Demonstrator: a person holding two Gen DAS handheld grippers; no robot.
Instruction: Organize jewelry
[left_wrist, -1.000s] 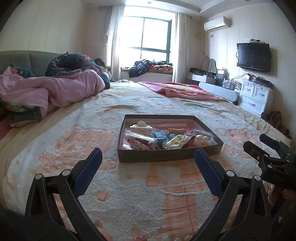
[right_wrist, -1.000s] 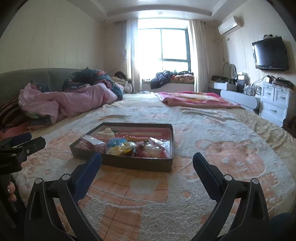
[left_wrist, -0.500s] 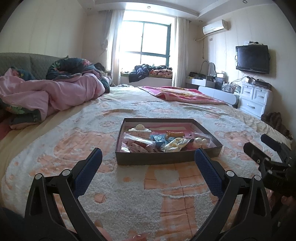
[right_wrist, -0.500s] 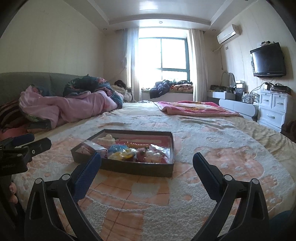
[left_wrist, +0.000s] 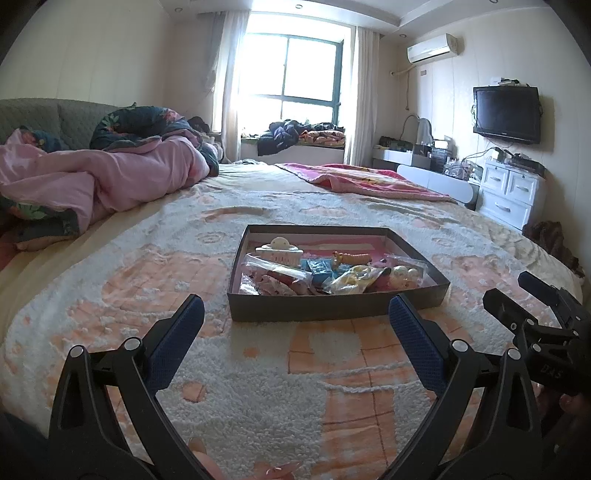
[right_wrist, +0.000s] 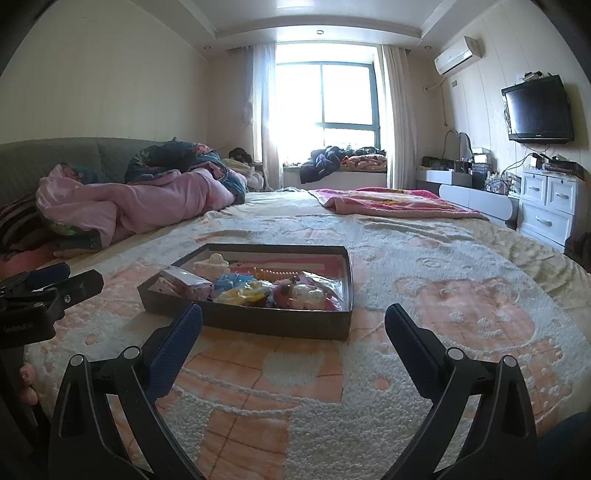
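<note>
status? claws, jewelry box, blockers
Left claw open, empty, short of the box. Right claw open, empty, alongside. Jewelry box on the blanket, lidless, full of bagged pieces. Nothing between claws and box.

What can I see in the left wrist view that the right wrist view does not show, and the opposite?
Only the left wrist view shows the right tongs from outside, at its right edge, and the brown bundle by the drawers. Only the right wrist view shows the left tongs from outside, at its left edge. Both show the dark box of jewelry on the fluffy bedspread, the pink quilt, window and television.
</note>
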